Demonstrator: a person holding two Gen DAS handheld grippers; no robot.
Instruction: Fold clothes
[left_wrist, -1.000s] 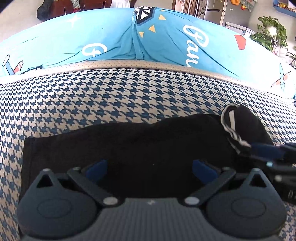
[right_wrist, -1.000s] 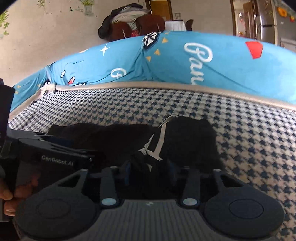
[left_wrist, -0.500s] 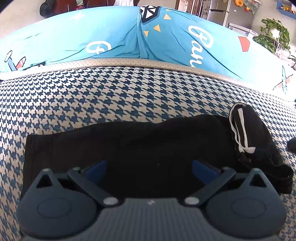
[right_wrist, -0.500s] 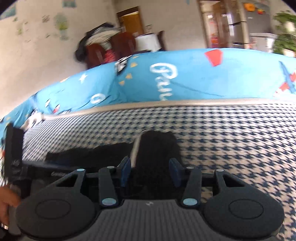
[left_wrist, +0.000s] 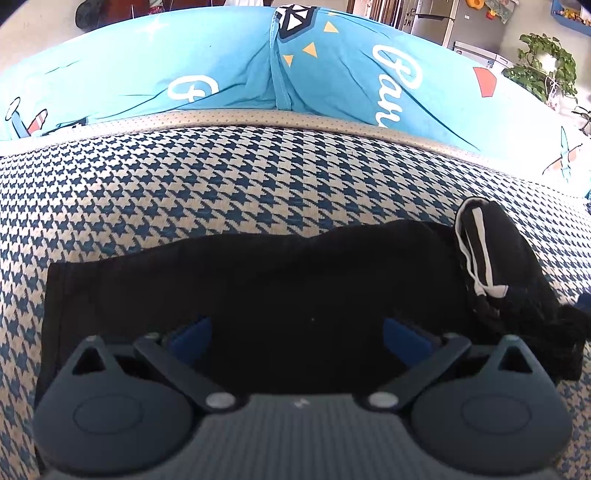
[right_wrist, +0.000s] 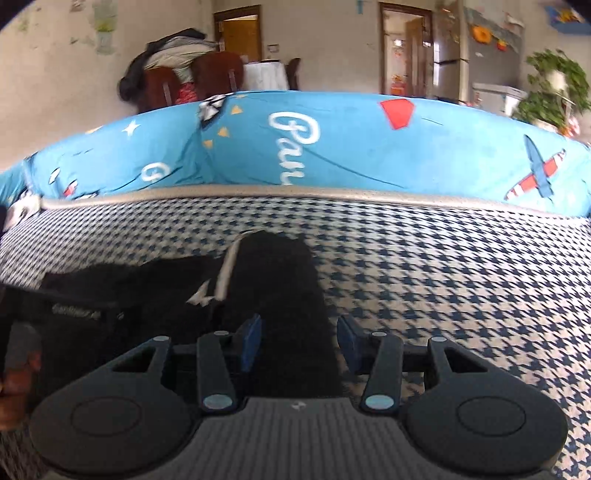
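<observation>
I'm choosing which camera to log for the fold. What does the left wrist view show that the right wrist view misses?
Only left wrist: the black garment's full spread to its square left end, under the open left gripper. Only right wrist: the open right gripper, a hand, chairs. Both: the white-striped folded end, houndstooth cover, blue bedding.

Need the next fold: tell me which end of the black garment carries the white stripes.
The black garment's folded-over right end, nearest the right gripper; its left end is plain black.

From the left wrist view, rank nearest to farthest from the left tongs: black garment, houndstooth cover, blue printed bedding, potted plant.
1. Black garment, directly under the open left tongs.
2. Houndstooth cover, just beyond it.
3. Blue printed bedding, behind the beige trim.
4. Potted plant, far upper right.
</observation>
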